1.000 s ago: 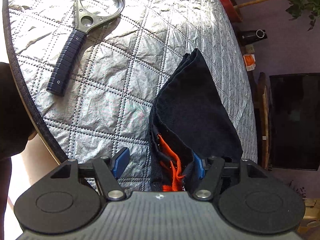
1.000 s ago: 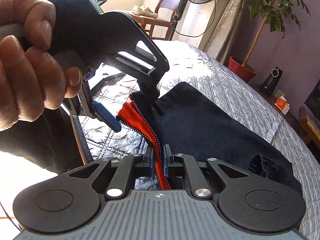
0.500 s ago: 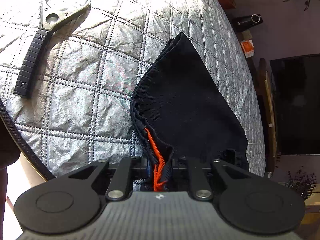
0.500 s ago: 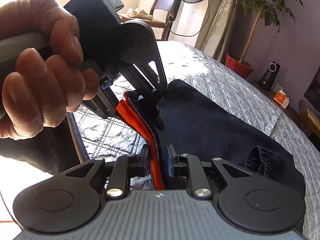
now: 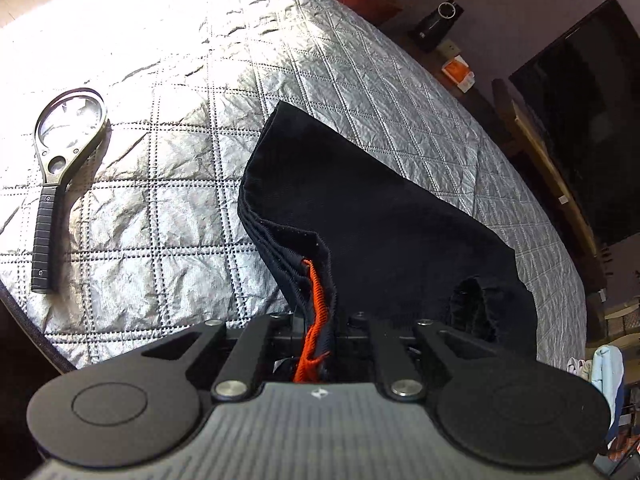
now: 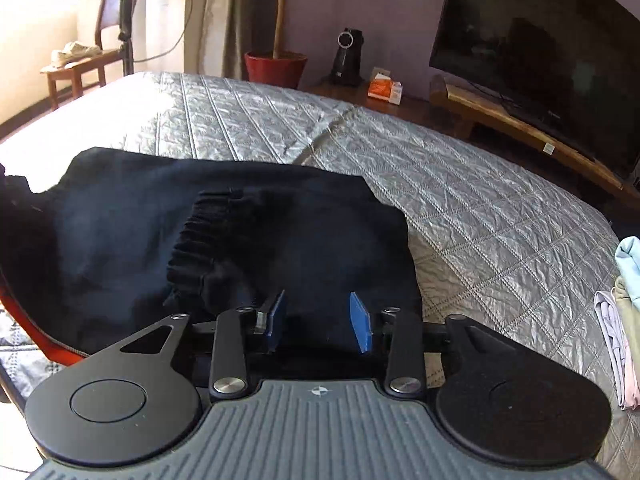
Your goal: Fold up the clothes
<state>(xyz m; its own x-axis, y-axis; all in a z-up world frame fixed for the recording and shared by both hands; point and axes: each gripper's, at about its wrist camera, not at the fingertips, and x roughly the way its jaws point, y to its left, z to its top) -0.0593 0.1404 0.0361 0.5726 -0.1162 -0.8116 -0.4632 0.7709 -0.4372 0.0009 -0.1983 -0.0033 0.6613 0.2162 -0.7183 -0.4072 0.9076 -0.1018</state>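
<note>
Over jacket [image 6: 120,232], right gripper [image 6: 320,322] now off zipper edge, closing; left gripper [image 5: 318,320] clamped.

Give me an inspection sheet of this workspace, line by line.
Surface: silver quilted cover, wrinkled.
Job's things: dark jacket with orange lining, partly folded on the cover.
Clutter: magnifying glass beside the jacket, apart from it; pile of clothes at the cover's edge.
Grippers: left hand-held gripper shut on the jacket's edge; right hand-held gripper closing over the jacket, pads clear of it.
Cables: fan cord.
Surroundings: TV, potted plant, chair.
</note>
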